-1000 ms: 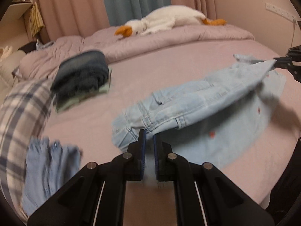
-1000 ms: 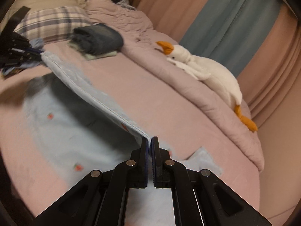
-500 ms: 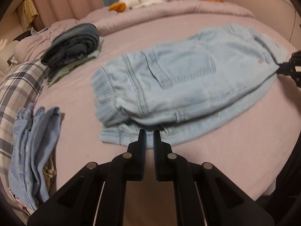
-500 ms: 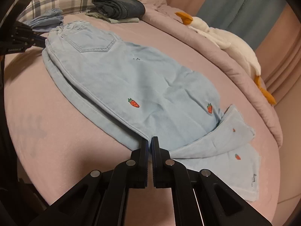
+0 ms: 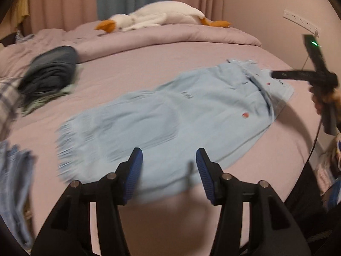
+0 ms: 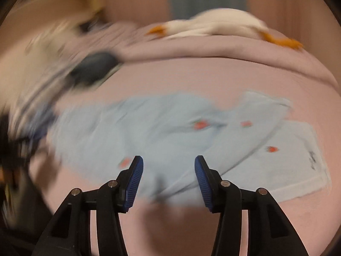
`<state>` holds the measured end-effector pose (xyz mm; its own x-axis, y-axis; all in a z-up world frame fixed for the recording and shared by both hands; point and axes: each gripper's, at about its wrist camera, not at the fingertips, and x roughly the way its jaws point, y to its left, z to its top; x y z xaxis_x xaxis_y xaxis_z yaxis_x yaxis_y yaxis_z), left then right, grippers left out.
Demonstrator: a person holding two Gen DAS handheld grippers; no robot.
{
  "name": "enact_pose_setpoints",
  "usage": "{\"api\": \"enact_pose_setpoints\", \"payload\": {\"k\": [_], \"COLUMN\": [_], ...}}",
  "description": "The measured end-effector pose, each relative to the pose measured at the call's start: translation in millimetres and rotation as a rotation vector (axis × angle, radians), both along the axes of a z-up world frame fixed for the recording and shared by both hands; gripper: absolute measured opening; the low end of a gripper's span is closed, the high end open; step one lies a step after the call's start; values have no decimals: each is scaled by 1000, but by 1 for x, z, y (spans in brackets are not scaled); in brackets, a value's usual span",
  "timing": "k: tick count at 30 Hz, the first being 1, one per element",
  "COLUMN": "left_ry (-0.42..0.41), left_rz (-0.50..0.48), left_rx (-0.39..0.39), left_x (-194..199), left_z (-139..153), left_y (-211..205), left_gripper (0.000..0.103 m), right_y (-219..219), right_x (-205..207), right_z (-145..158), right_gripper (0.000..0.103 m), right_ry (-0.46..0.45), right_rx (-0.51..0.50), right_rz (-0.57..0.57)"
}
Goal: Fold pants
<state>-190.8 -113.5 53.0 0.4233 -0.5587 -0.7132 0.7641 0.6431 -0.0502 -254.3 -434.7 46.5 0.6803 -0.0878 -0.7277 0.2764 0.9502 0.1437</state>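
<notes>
Left gripper (image 5: pixel 169 166): matte black angular finger arms, two round silver screws seen on each arm, blue ribbed pads (image 5: pixel 133 177) lining the inner faces of the fingers. Right gripper (image 6: pixel 169 172): same build, black arms, silver screws, blue ribbed pads (image 6: pixel 134 183). In the left wrist view, the right gripper's body is seen as black bars carrying a small green light, with a thin cable hanging below.
</notes>
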Motion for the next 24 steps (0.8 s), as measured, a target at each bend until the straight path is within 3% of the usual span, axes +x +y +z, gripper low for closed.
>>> {"api": "enact_pose_setpoints", "payload": {"k": [4,8,13,15,16,17,20,24], "left_ry": [90,139,123,132,129,127,132,139], "left_rz": [-26,-21,-36,-33,-36,-37,-37,-29], "left_rx": [-9,74,43,41,44,46,43,32], "left_x": [5,6,0,1,0,-1,0,5], "left_z": [-18,-46,-48,-48,-48,-47,-46,-48], "left_y": [-48,-73,-71,-71,-71,-71,-68,-70], "left_gripper": [52,54,59,59,59,59,59,61], "right_y": [-56,-85,-91,-93,-92,-93,-101,-106], "right_x": [34,75,126,143,144,142,115,18], "right_z": [-5,-15,-35,-53,-57,-58,-36,17], "right_gripper": [50,50,50,29,10,5,2,2], "right_ry": [101,144,238,355,375,376,269,-19], "right_rx": [-21,12,-49,-189,-224,-232,-173,-26], "right_rz": [-254,-326,-355,-375,-369,-369,-427,-546]}}
